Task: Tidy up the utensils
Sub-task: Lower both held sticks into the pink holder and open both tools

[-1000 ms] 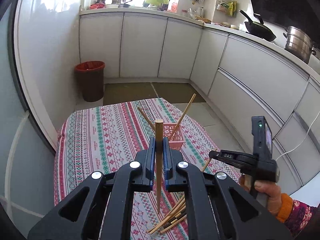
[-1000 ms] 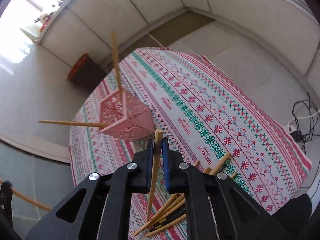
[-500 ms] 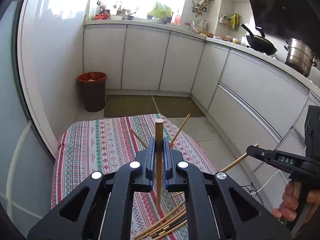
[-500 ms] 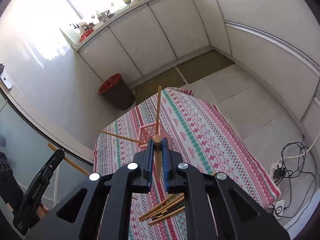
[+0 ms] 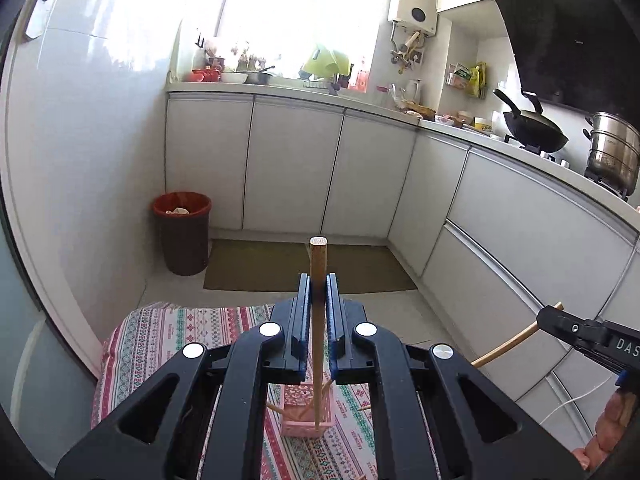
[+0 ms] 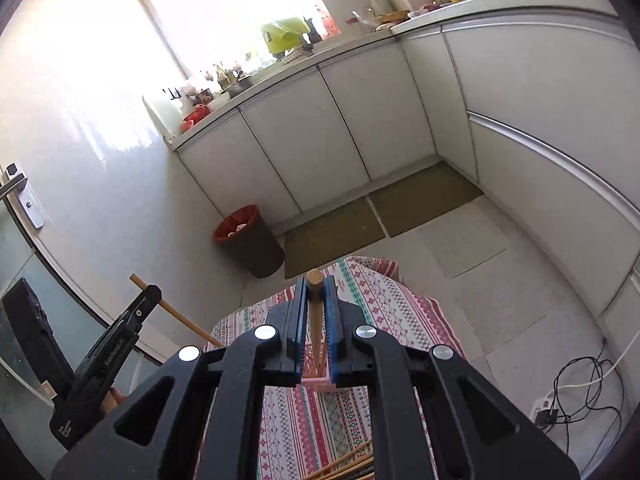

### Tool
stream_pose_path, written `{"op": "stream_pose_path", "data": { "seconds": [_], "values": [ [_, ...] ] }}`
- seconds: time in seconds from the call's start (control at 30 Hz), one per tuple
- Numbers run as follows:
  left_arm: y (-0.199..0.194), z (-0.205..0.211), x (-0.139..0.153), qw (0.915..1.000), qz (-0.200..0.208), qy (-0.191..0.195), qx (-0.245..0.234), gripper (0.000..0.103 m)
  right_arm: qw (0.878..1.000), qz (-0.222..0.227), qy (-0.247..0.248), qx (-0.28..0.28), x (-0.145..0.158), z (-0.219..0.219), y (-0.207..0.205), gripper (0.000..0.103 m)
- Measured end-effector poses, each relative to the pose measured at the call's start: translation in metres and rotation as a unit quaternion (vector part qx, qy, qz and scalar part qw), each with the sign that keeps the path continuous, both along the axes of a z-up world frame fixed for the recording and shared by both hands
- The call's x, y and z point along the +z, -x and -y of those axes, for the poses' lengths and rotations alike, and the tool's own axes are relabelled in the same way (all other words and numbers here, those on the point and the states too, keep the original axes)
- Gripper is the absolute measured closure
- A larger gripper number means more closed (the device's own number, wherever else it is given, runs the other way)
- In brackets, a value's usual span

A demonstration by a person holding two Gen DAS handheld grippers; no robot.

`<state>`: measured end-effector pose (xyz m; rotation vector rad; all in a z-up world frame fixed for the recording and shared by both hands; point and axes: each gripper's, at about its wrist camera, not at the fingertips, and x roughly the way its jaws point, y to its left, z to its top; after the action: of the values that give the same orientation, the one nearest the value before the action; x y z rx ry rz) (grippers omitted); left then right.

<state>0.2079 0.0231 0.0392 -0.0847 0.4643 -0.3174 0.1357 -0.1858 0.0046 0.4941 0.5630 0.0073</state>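
My left gripper (image 5: 318,286) is shut on a wooden chopstick (image 5: 319,308) that stands upright between the blue pads, its lower tip hanging over the pink basket (image 5: 307,414) far below. My right gripper (image 6: 315,290) is shut on another wooden chopstick (image 6: 315,320), also above the pink basket (image 6: 316,376). Both grippers are high over the patterned tablecloth (image 5: 160,340). The right gripper (image 5: 560,320) with its chopstick shows at the right edge of the left wrist view. The left gripper (image 6: 148,292) shows at the left of the right wrist view. Several loose chopsticks (image 6: 344,466) lie on the cloth.
A red-rimmed bin (image 5: 182,232) stands on the floor beyond the table. White kitchen cabinets (image 5: 296,168) run along the back and right, with a wok (image 5: 534,130) and steel pot (image 5: 612,152) on the counter. Cables and a power strip (image 6: 560,400) lie on the floor at right.
Both grippers have risen high above the table with their chopsticks still clamped. The basket and the chopstick pile have dropped low in both views. The right gripper's view has swung up toward the cabinets.
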Motion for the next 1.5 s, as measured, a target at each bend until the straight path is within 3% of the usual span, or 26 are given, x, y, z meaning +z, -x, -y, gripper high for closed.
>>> {"op": "stream_pose_path", "data": {
  "seconds": [0.27,0.5,0.77,0.9,0.97,1.27,1.5],
  "values": [
    [-0.040,0.011,-0.040,0.9994,-0.012,-0.015,0.028,0.097,1.000,-0.012,0.016,0.019,-0.020,-0.014,-0.042,0.095],
    [-0.051,0.006,-0.072,0.9992,-0.030,-0.012,0.023,0.097,0.999,-0.029,0.024,0.028,-0.040,-0.027,-0.061,0.095],
    [-0.040,-0.021,-0.058,0.9984,-0.042,0.020,0.032,0.096,0.998,-0.022,0.050,0.033,-0.041,-0.046,-0.071,0.095],
    [-0.044,-0.020,-0.061,0.9972,-0.065,0.036,-0.007,0.096,0.997,-0.023,0.057,0.036,-0.048,-0.053,-0.077,0.095],
    [-0.046,-0.016,-0.068,0.9970,-0.074,0.022,-0.007,0.096,0.998,-0.026,0.054,0.036,-0.052,-0.055,-0.080,0.095],
    [-0.026,-0.047,-0.034,0.9971,-0.038,0.062,0.022,0.090,0.995,-0.030,0.080,0.042,-0.055,-0.067,-0.086,0.095],
    [-0.022,-0.052,-0.032,0.9973,-0.039,0.056,0.029,0.081,0.993,-0.058,0.088,0.044,-0.086,-0.077,-0.103,0.095]
  ]
}}
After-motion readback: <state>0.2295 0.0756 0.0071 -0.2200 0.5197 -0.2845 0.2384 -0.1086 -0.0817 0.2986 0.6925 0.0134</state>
